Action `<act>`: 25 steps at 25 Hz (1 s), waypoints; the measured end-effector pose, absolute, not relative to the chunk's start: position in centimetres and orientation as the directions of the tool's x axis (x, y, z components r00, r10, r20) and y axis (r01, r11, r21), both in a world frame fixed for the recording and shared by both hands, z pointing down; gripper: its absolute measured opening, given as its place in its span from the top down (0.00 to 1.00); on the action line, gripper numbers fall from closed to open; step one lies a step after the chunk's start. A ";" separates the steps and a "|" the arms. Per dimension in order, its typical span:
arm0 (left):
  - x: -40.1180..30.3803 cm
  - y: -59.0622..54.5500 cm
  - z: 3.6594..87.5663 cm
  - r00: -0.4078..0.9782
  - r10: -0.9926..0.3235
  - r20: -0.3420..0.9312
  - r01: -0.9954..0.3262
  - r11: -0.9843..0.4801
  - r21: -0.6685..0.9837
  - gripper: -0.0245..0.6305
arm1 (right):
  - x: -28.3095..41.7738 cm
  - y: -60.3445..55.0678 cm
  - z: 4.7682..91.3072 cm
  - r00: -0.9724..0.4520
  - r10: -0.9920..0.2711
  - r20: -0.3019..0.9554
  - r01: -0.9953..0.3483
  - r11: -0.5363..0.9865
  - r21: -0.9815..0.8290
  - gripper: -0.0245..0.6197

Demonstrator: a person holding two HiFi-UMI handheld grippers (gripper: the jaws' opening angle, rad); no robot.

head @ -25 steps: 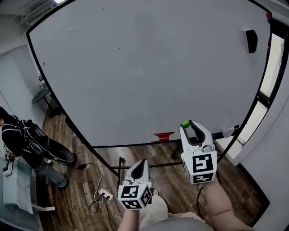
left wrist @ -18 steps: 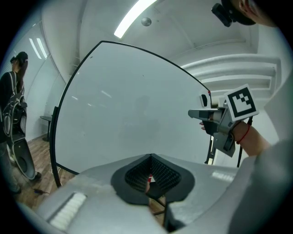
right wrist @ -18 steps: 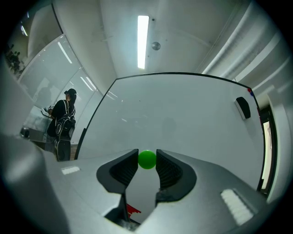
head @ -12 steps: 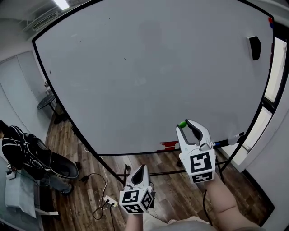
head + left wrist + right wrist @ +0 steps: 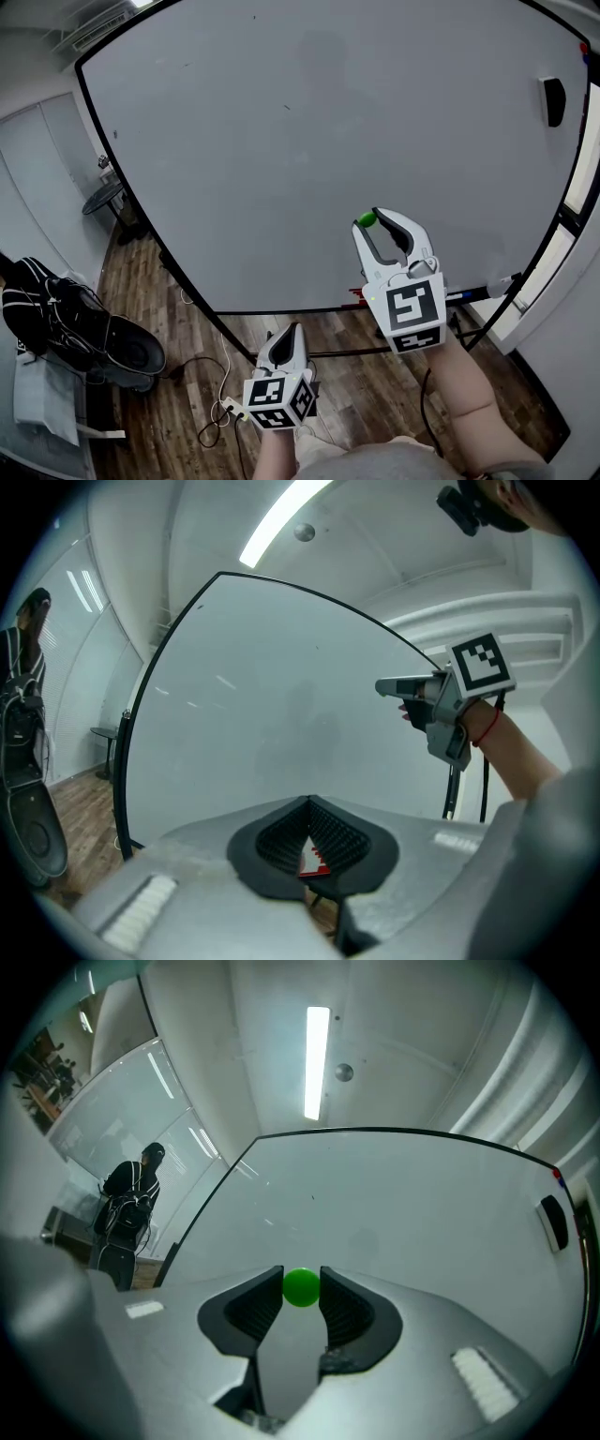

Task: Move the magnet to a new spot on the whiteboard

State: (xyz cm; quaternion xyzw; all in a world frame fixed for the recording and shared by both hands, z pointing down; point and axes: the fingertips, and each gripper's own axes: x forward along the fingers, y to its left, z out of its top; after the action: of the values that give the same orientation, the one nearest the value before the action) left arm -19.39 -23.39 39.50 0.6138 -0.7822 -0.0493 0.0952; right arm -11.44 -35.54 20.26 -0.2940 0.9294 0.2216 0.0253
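A small green ball magnet (image 5: 367,219) sits between the tips of my right gripper (image 5: 371,217), which is shut on it. This gripper is held up in front of the lower middle of the big whiteboard (image 5: 281,141); whether the magnet touches the board I cannot tell. In the right gripper view the magnet (image 5: 301,1287) is pinched between both black pads against the board (image 5: 403,1204). My left gripper (image 5: 291,330) hangs lower and nearer me, shut and empty. In the left gripper view its jaws (image 5: 309,801) meet at the tip, and the right gripper (image 5: 398,687) shows at the upper right.
A black eraser (image 5: 554,101) sticks to the board's upper right. Red items (image 5: 357,298) and a marker (image 5: 502,281) lie along the board's bottom tray. A black bag (image 5: 66,319) and a power strip (image 5: 230,406) are on the wood floor at left. A person (image 5: 141,1185) stands far left.
My right gripper has risen with the green magnet and now stands against the board's face instead of near its bottom edge. The left gripper has moved forward a little, still shut.
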 end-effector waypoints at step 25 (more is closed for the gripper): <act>-32.9 -24.8 37.8 -0.147 -0.985 0.090 -0.976 0.159 0.152 0.96 | -27.7 -36.7 11.3 -0.806 -0.539 -0.243 -0.581 0.644 0.498 0.77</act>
State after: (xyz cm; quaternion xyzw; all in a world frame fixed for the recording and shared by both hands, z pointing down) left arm -32.92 -24.76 37.83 0.6477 -0.7567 -0.0284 0.0839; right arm -27.70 -36.74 11.26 -0.3092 0.9059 0.2871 0.0364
